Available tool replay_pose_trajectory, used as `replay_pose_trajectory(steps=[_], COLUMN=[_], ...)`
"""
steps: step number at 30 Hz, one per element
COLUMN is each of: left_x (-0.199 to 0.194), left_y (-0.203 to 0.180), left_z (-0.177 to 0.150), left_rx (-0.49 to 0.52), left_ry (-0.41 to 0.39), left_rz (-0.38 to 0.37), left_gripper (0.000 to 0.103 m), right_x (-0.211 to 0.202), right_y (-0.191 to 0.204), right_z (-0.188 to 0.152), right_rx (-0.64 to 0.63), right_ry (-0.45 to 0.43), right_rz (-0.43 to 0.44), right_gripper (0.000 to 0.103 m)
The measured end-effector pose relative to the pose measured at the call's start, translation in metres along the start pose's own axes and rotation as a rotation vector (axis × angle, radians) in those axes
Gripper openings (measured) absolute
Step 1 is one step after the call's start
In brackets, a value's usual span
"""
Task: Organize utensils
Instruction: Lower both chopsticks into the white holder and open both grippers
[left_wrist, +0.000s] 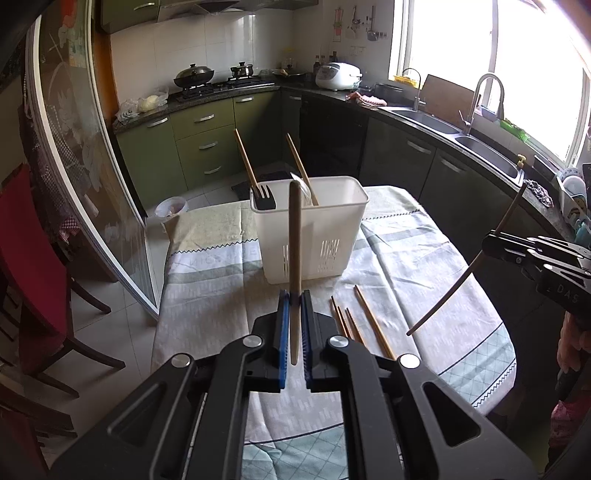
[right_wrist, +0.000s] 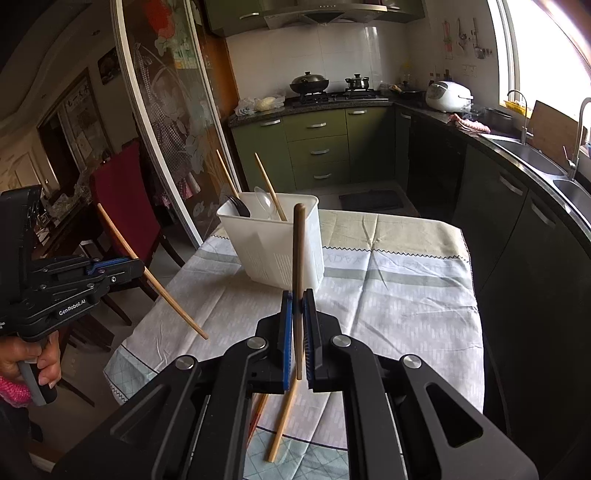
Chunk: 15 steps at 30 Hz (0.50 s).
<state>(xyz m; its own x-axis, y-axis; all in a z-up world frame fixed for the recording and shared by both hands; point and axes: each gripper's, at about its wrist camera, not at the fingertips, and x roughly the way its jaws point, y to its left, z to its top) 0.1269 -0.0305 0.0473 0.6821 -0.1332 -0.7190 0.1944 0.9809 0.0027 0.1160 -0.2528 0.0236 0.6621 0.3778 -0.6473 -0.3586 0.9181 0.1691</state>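
1. A kitchen with green cabinets (left_wrist: 207, 133) runs along the back wall and the window side; a gas hob carries a lidded wok (left_wrist: 194, 74) and a smaller pot (left_wrist: 242, 69), a white rice cooker (left_wrist: 338, 75) sits in the corner, and a double sink (left_wrist: 461, 133) lies under the window.
2. A table under a pale patterned tablecloth (left_wrist: 399, 258) fills the foreground, with a red-backed chair (right_wrist: 125, 192) and a glass sliding door (left_wrist: 74, 166) on the left.
3. A white slotted utensil caddy (left_wrist: 314, 236) stands on the cloth near its far end. It holds two wooden chopsticks leaning left, a black fork (left_wrist: 263, 195) and a clear plastic spoon (right_wrist: 264, 201).
4. Four loose chopsticks (left_wrist: 364, 323) lie on the cloth near the caddy, just right of the left gripper's tip.
5. The left gripper (left_wrist: 294, 299) is clamped on one light wooden chopstick (left_wrist: 294, 236), held clear of the table, crossing in front of the caddy in its own view.
6. The right gripper (right_wrist: 298, 299) is clamped on one dark brown chopstick (right_wrist: 298, 243), also off the table, its tip overlapping the caddy's near wall in its view.
7. A hand (right_wrist: 29, 360) grips the left gripper's handle.
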Motion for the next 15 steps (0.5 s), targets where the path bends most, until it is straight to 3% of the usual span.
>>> replay_pose_trajectory(steps=[10,15], left_x=[-0.043,-0.05], left_y=[-0.007,-0.005], left_z=[0.086,0.131], left_rx=[0.014,-0.007], left_ry=[-0.117,-0.174], left_rz=[0.006,0.017], left_gripper=[0.006,0.006], right_x=[-0.038,-0.03], right_y=[0.018,0.023], right_z=[0.085,0.13], right_rx=[-0.036,-0.025], right_ry=[-0.151,-0.199], right_rz=[0.034,0.036], right_gripper=[0.007,0.007])
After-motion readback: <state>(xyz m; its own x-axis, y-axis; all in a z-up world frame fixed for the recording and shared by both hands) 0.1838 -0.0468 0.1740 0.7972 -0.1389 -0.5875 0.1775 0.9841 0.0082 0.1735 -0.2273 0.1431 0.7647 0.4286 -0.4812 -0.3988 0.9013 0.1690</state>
